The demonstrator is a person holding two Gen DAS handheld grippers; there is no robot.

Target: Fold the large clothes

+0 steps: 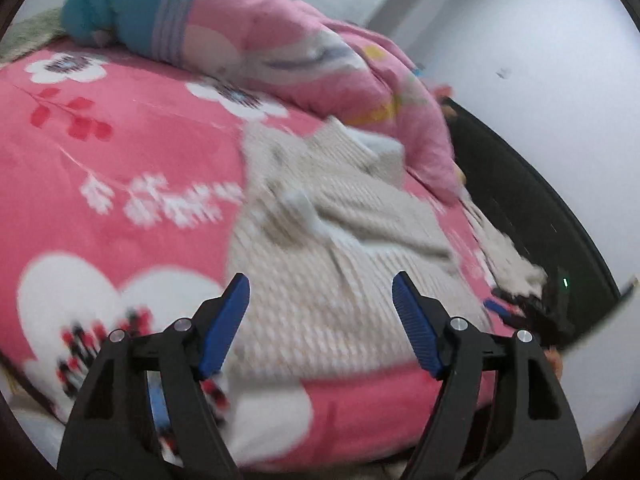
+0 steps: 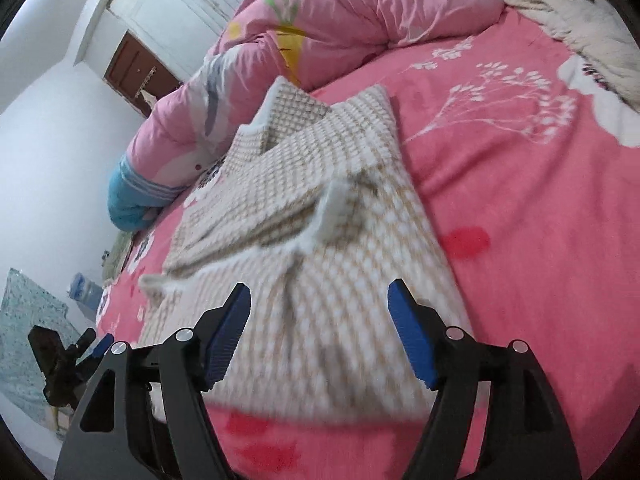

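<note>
So your sweater (image 2: 304, 216) is lying on the pink bed (image 2: 520, 208), sleeves already crossed in over the chest, near hem facing you. Both the left gripper (image 1: 320, 320) and the right gripper (image 2: 318, 322) hang over that hem with jaws wide and nothing between the pads. That spacing makes sense: one per hem corner, so you can likely flip the bottom up toward the collar. The pink quilt (image 2: 360, 12) bunched at the far side leaves you room.
</note>
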